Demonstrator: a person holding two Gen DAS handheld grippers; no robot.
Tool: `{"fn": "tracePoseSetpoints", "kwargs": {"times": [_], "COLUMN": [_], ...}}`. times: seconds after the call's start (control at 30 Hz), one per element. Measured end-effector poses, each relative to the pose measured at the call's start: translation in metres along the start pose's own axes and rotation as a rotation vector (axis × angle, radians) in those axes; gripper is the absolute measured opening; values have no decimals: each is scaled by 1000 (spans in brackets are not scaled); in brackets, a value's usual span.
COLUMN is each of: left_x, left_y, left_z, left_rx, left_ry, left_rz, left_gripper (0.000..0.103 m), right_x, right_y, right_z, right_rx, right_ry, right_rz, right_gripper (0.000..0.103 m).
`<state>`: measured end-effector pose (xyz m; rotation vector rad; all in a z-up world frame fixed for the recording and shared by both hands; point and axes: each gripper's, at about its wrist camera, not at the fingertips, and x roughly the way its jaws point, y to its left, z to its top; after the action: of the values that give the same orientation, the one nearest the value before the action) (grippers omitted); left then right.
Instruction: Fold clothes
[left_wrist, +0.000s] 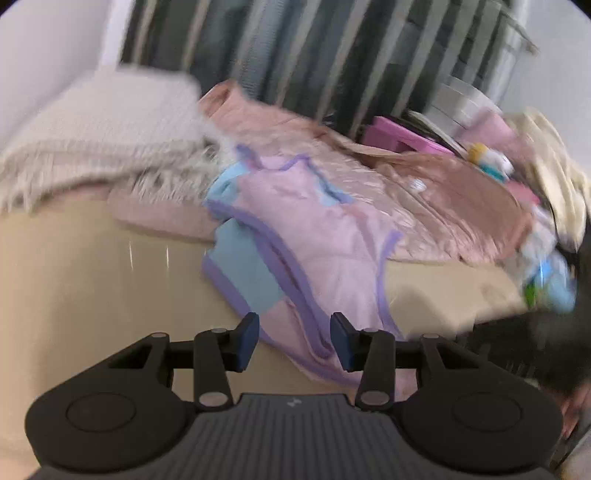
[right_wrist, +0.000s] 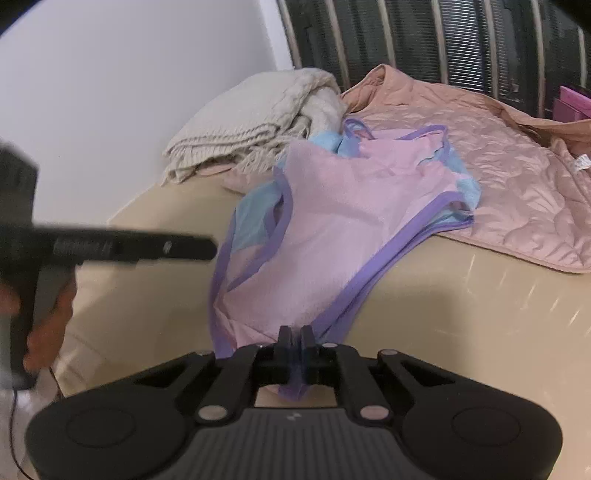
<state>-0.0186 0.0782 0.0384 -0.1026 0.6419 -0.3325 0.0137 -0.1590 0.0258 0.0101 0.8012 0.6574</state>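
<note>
A pink garment with purple trim and light blue panels (left_wrist: 325, 243) lies crumpled on a beige surface (left_wrist: 92, 280); it also shows in the right wrist view (right_wrist: 332, 229). My left gripper (left_wrist: 294, 341) is open, its blue pads on either side of the garment's near purple hem, nothing held. My right gripper (right_wrist: 296, 343) is shut on the garment's near purple-trimmed edge. The left gripper also shows in the right wrist view (right_wrist: 207, 249) as a blurred dark bar left of the garment.
A quilted peach-pink jacket (right_wrist: 509, 177) lies behind the garment. A folded cream knit blanket (right_wrist: 251, 122) sits at the back left. A striped dark headboard (right_wrist: 443, 40) stands behind. Pink boxes and mixed clutter (left_wrist: 517, 166) are at the right.
</note>
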Motion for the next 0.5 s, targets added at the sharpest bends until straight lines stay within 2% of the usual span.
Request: {"fn": "tracePoseSetpoints", "kwargs": {"times": [0.07, 0.13, 0.23, 0.3, 0.5], "left_x": [-11, -13, -3, 4, 15], "left_y": [-22, -46, -74, -88, -115], "left_z": [-11, -26, -38, -39, -41], "left_rx": [169, 363, 565, 610, 608], "left_ry": [-53, -112, -111, -119, -131], "left_rz": [39, 129, 151, 151, 56], "left_gripper": [59, 63, 63, 63, 63], "right_x": [-26, -55, -90, -105, -124], "right_y": [-5, -9, -18, -21, -22], "right_z": [10, 21, 35, 41, 44], "right_rx": [29, 53, 79, 83, 91], "right_ry": [-86, -176, -277, -303, -334], "right_rz": [12, 23, 32, 48, 60], "right_gripper": [3, 3, 2, 2, 2]}}
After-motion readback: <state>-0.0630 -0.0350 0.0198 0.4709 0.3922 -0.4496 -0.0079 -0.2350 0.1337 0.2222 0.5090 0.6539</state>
